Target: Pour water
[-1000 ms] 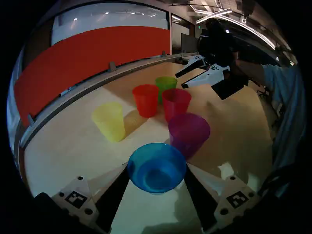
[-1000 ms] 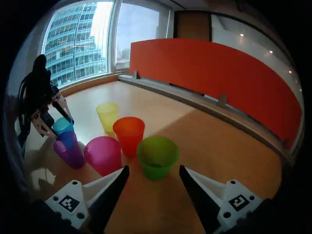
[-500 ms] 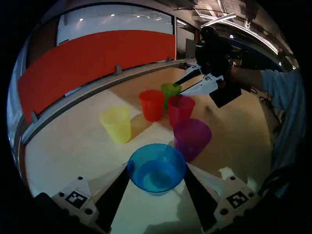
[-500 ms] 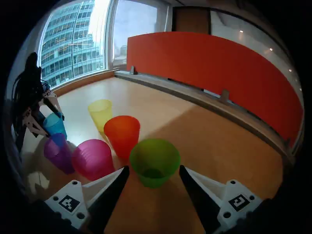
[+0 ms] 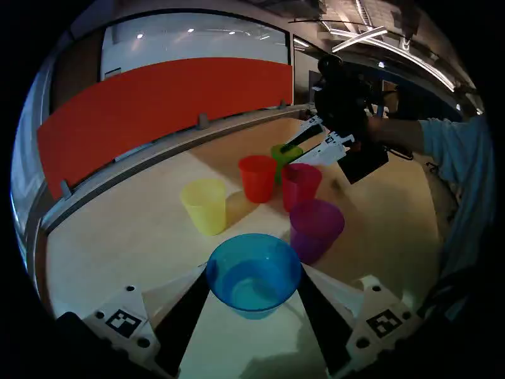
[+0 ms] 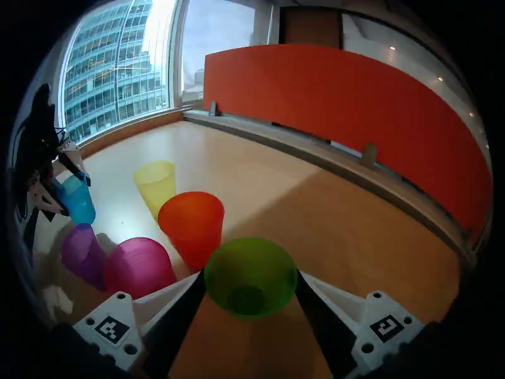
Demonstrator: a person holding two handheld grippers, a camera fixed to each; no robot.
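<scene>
My left gripper (image 5: 252, 265) is shut on a blue cup (image 5: 254, 275) with a little water in it, held above the pale wooden table (image 5: 120, 240). On the table stand a yellow cup (image 5: 205, 205), an orange cup (image 5: 257, 178), a pink cup (image 5: 300, 186), a purple cup (image 5: 315, 227) and a green cup (image 5: 286, 153). In the right gripper view the green cup (image 6: 250, 284) stands between the fingers of my open right gripper (image 6: 249, 273), close to both. The far-off right gripper (image 5: 295, 144) reaches around that cup. The left gripper (image 6: 63, 183) carries the blue cup (image 6: 77, 199) at far left.
An orange partition (image 6: 353, 95) on a grey rail runs along the table's far edge. Windows (image 6: 113, 69) stand at the left. A person's sleeve (image 5: 454, 145) comes in from the right. The orange (image 6: 192, 224), pink (image 6: 139, 268), purple (image 6: 81, 252) and yellow (image 6: 155, 184) cups crowd left of the green one.
My right gripper has moved forward until the green cup sits between its fingers. My left gripper has drawn back and up with the blue cup, away from the purple cup.
</scene>
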